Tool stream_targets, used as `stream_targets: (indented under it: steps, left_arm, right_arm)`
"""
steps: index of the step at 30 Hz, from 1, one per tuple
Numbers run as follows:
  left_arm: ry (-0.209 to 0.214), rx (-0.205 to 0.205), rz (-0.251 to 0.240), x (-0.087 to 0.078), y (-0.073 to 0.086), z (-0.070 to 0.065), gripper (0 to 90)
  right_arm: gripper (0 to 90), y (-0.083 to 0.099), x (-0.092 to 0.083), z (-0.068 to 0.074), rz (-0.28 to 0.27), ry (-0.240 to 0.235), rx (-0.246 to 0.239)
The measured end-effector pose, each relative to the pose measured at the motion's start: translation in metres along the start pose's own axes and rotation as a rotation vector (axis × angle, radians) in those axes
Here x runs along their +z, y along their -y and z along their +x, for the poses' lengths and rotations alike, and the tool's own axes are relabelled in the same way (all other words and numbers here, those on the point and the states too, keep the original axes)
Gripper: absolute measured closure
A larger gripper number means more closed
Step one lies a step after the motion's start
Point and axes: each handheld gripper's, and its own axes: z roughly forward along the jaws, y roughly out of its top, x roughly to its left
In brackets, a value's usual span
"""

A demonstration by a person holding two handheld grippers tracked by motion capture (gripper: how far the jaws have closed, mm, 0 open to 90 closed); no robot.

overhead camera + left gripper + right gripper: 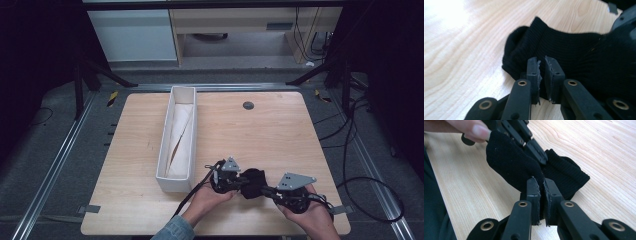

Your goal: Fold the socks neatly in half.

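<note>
Both tongs pinch one black sock (252, 183) near the front edge of the wooden table (270, 135), the left tongs (542, 65) clenched on its fabric and the right tongs (541, 185) clenched on another part, with a long white box (176, 175) just beside on the left.

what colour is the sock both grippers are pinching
Black, plain rib knit with no pattern. The sock shows best in the right gripper view.
</note>
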Motion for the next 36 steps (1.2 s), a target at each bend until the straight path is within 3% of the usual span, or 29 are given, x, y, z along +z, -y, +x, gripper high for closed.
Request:
stream_targets:
  steps: [12, 22, 26, 36]
  left_arm:
    - [0.015, -0.023, 0.027, 0.011, 0.005, 0.004, 83.6]
    - [0.018, -0.037, 0.032, 0.012, 0.005, 0.005, 84.8]
    - [0.017, -0.040, 0.040, 0.013, 0.005, 0.007, 86.1]
    - [0.010, -0.039, 0.049, 0.013, 0.004, 0.007, 86.2]
  right_arm:
    - [84.6, 0.000, -0.001, -0.006, -0.014, 0.009, 0.051]
    - [84.6, -0.009, 0.006, -0.022, -0.024, 0.042, 0.108]
    - [84.5, -0.015, 0.011, -0.029, -0.011, 0.062, 0.116]
    - [84.4, -0.023, 0.032, -0.043, 0.057, 0.052, 0.104]
